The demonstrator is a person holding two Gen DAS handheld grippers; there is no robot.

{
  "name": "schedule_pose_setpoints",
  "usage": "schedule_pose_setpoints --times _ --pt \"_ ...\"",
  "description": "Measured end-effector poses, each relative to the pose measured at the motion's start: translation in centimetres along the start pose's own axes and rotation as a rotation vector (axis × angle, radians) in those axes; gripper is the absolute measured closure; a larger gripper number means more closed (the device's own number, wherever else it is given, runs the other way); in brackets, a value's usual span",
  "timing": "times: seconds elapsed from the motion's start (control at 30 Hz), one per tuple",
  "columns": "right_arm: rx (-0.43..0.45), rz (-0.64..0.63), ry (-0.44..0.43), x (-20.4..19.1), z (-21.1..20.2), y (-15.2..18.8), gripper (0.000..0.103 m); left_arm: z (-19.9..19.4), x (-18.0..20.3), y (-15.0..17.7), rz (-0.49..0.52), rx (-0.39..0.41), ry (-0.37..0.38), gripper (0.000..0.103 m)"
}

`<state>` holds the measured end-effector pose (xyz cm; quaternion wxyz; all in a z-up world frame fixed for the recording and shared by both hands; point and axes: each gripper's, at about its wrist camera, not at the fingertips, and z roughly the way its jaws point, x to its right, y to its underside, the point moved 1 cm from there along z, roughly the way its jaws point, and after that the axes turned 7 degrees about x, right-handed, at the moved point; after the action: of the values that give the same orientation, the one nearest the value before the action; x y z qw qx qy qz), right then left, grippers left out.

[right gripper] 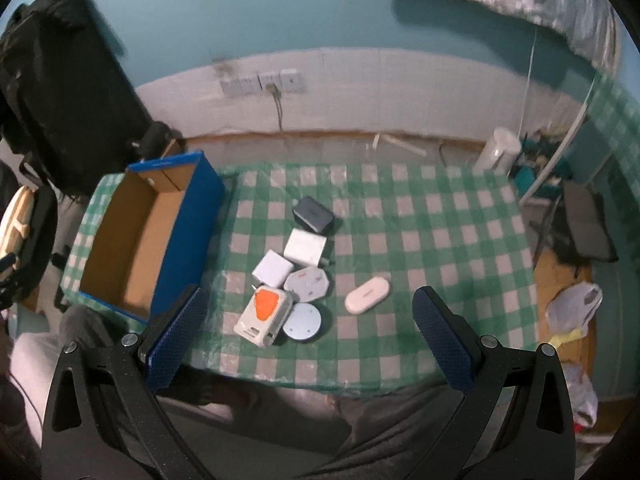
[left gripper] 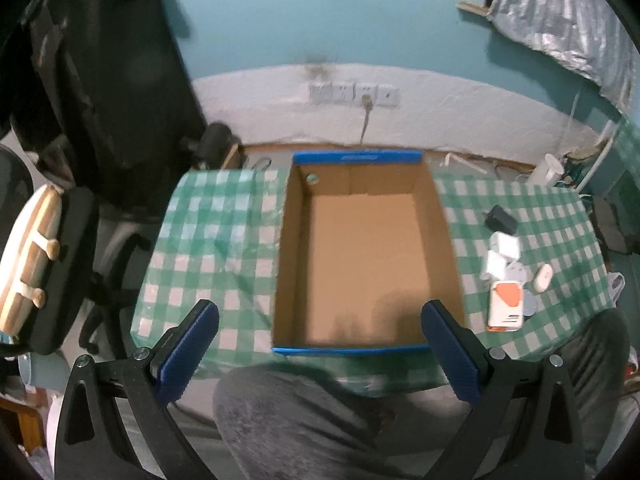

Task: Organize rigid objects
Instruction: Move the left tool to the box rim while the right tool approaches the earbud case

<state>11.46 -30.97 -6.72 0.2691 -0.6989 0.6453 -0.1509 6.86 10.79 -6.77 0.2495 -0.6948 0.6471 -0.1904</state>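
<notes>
Table point(right gripper: 420, 216): green-and-white checked cloth, set against a teal and white wall.

Box point(left gripper: 362, 256): blue-sided cardboard, open top, nothing seen inside; stands on the left part of the table. Seen from the right wrist point(right gripper: 140, 236), it lies left of the cluster, apart from it.

Cluster, right of the box:
- Black charger point(right gripper: 313, 215), farthest back.
- White cube charger point(right gripper: 305, 247), just in front of it.
- Smaller white charger point(right gripper: 273, 268), touching the cube.
- Grey plug point(right gripper: 307, 283), beside the smaller charger.
- White-and-orange device point(right gripper: 264, 315), nearest the table edge.
- Round grey disc point(right gripper: 303, 323), partly under the device.
- White oval case point(right gripper: 367, 295), alone, right of the cluster.

Left gripper point(left gripper: 320, 324): jaws wide apart, holding nothing, hovering over the box's near end.

Right gripper point(right gripper: 310, 318): jaws wide apart, holding nothing, over the table's near edge, the cluster between its fingers in view.

Surroundings: black bag point(right gripper: 60, 92) hanging left; wall sockets point(right gripper: 262, 82) with a cable; white cylinder point(right gripper: 498, 154) on the floor behind; plastic bag point(right gripper: 574, 306) right of the table.
</notes>
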Motion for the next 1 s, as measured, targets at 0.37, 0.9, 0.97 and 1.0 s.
schedule_pose_setpoints --times 0.37,0.9,0.97,1.0 --pt "-0.18 0.012 -0.011 1.1 9.2 -0.6 0.002 10.1 -4.9 -0.4 -0.055 -0.266 0.018 0.006" --pt "-0.381 0.075 0.141 5.5 20.7 2.2 0.002 18.2 -5.9 3.0 -0.076 -0.495 0.029 0.063" --pt "-0.398 0.109 0.177 6.6 21.2 2.5 0.003 18.5 -5.8 3.2 -0.073 -0.503 0.024 0.071" --pt "-0.407 0.129 0.187 7.1 21.6 2.6 0.004 18.5 -5.7 3.2 -0.069 -0.506 0.024 0.072"
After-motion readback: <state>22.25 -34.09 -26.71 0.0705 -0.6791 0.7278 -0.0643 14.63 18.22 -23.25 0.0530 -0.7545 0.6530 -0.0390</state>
